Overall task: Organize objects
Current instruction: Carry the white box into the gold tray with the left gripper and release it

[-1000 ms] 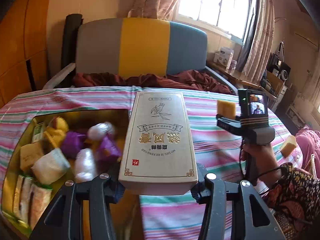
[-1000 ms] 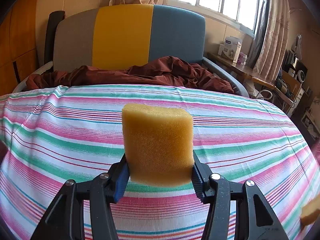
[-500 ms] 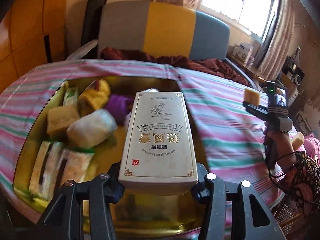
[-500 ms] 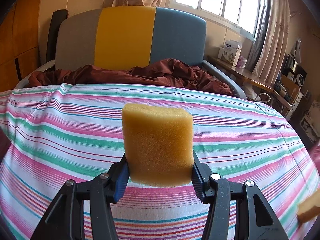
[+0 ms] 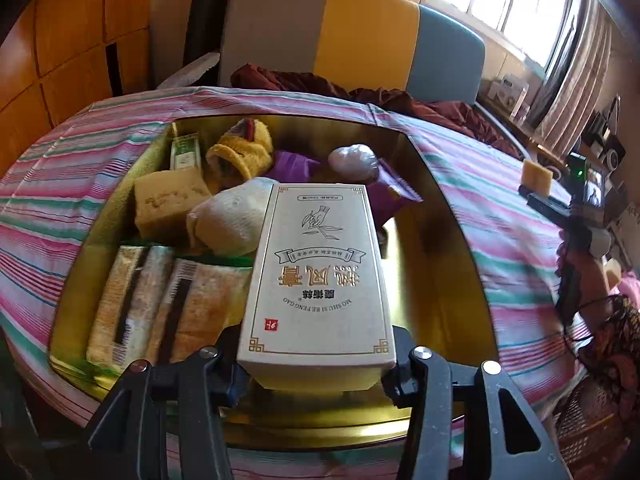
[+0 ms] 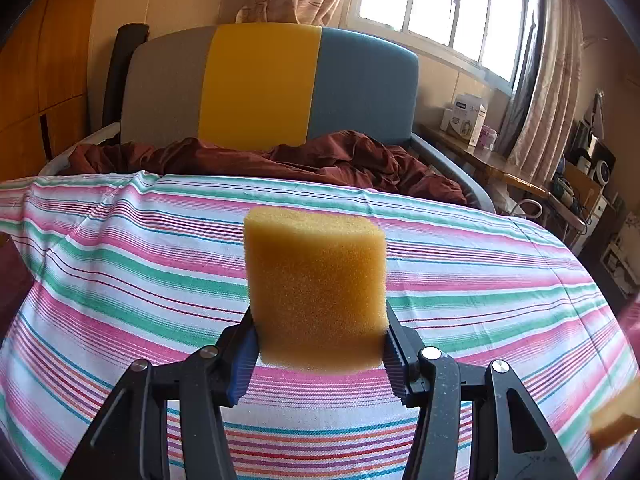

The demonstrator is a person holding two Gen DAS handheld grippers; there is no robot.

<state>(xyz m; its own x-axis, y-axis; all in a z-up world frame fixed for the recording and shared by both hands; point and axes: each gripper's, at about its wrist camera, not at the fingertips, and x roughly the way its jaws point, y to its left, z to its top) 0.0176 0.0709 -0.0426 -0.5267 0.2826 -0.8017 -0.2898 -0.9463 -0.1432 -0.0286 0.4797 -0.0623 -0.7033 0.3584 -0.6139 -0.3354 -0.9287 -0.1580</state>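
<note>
On my left wrist camera, the gold tin [image 5: 120, 216] sits on the striped tablecloth [image 5: 60, 184], already holding a good deal. At its left end I see flat wrapped packets [image 5: 132, 304] lying side by side, and behind them a tan sponge block [image 5: 168, 204] and a narrow green-and-white packet [image 5: 185, 152]. Further right come a pale rounded bundle [image 5: 228, 220], a fuzzy yellow item [image 5: 240, 152], purple wrappers [image 5: 296, 164] and a shiny silver-wrapped lump [image 5: 354, 160].

My left gripper [image 5: 316, 376] is clamped on the near end of the cream tea box [image 5: 320, 272], one pad on each long side. The box points away from me over the tin's middle, its printed face up; I can't tell whether its far end touches the bundle beneath it.

At the right edge of that view, my right gripper [image 5: 538, 184] is raised above the cloth, well apart from the tin. On its own camera, the right gripper [image 6: 318, 350] pinches a yellow sponge [image 6: 316, 284] at its lower sides, upright, over bare tablecloth [image 6: 120, 280]. A second yellow sponge piece [image 6: 616, 420] shows at the lower right corner, blurred.
</note>
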